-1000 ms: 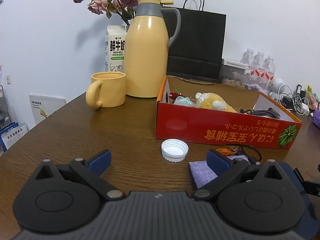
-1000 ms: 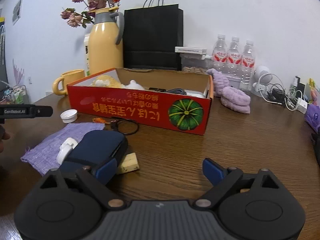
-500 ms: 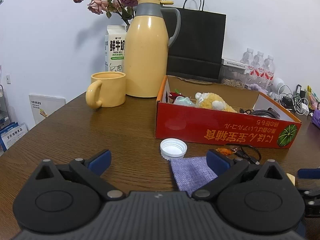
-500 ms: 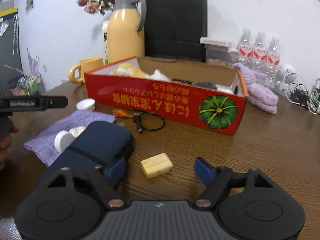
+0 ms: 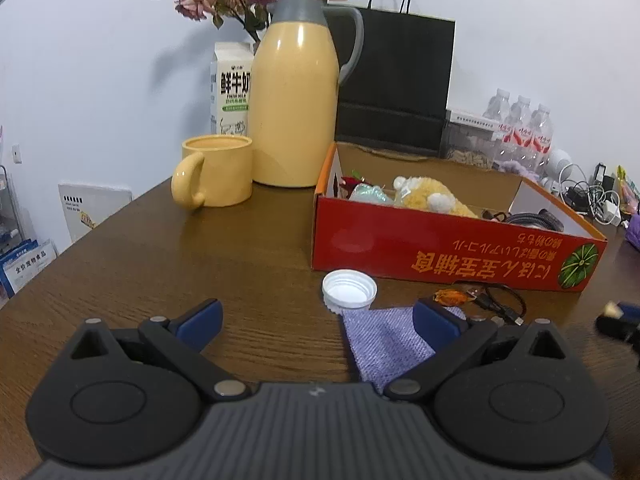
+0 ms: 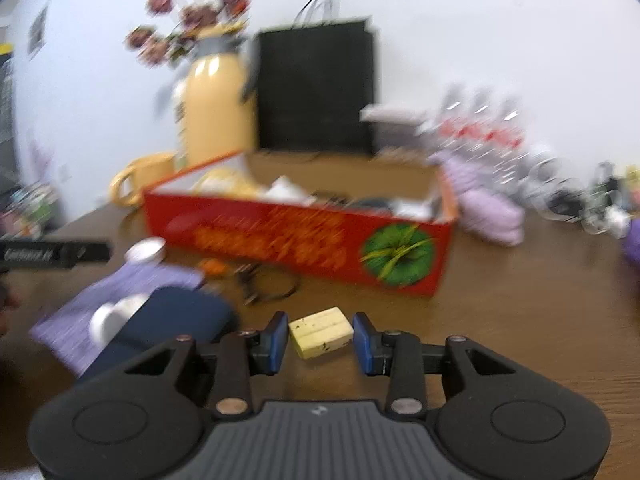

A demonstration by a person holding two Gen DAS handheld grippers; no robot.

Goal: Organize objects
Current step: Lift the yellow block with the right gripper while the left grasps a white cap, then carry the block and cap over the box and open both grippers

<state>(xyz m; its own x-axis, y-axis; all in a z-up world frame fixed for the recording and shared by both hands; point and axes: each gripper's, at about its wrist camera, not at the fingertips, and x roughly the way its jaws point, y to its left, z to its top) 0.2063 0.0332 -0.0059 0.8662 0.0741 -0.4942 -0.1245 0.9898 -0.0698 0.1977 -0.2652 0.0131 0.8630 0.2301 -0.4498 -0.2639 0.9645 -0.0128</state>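
A small yellow block [image 6: 321,332] lies on the wooden table between the blue pads of my right gripper [image 6: 321,338]; the jaws have narrowed around it and the pads sit at or very near its sides. The view is blurred. A red cardboard box [image 6: 304,240] holding a plush toy and cables stands behind it; it also shows in the left wrist view [image 5: 452,248]. My left gripper [image 5: 318,320] is wide open and empty above the table, over a purple cloth [image 5: 384,340] and near a white cap [image 5: 349,289].
A dark blue pouch [image 6: 168,320] lies on the purple cloth [image 6: 120,296] left of the block. A black cable loop [image 6: 272,284] and orange item lie before the box. A yellow mug [image 5: 214,176], thermos [image 5: 296,96], milk carton, black bag and water bottles [image 5: 520,132] stand behind.
My right gripper moved forward and closed in from wide open until its pads flank the yellow block. The left gripper stayed open and nearly still.
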